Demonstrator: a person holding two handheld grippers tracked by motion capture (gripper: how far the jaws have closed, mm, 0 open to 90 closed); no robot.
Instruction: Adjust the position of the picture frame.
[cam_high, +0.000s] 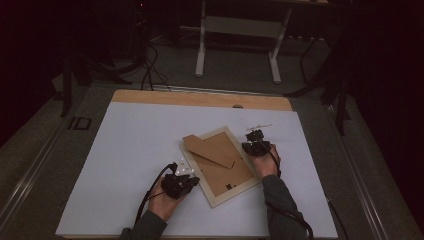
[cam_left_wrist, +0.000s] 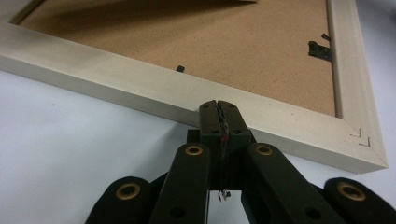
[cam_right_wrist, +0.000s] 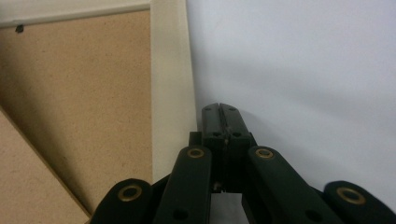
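A cream picture frame (cam_high: 235, 194) lies face down and slanted on the white table top (cam_high: 130, 165). Its brown backing board (cam_high: 225, 172) faces up, with a folded cardboard stand (cam_high: 210, 147) on it. My left gripper (cam_high: 192, 179) is shut, its tips pressed against the outer side of the frame rail (cam_left_wrist: 140, 84) near a corner. A small black clip (cam_left_wrist: 318, 49) sits on the backing. My right gripper (cam_high: 254, 134) is shut with nothing in it, resting on the table beside the frame's right rail (cam_right_wrist: 170, 70). In both gripper views the jaws are pressed together.
A wooden strip (cam_high: 200, 98) runs along the table's far edge. Beyond it, on the dark floor, stand the white legs of another table (cam_high: 201, 45) and some black cables (cam_high: 147, 70). Bare white surface spreads left of the frame.
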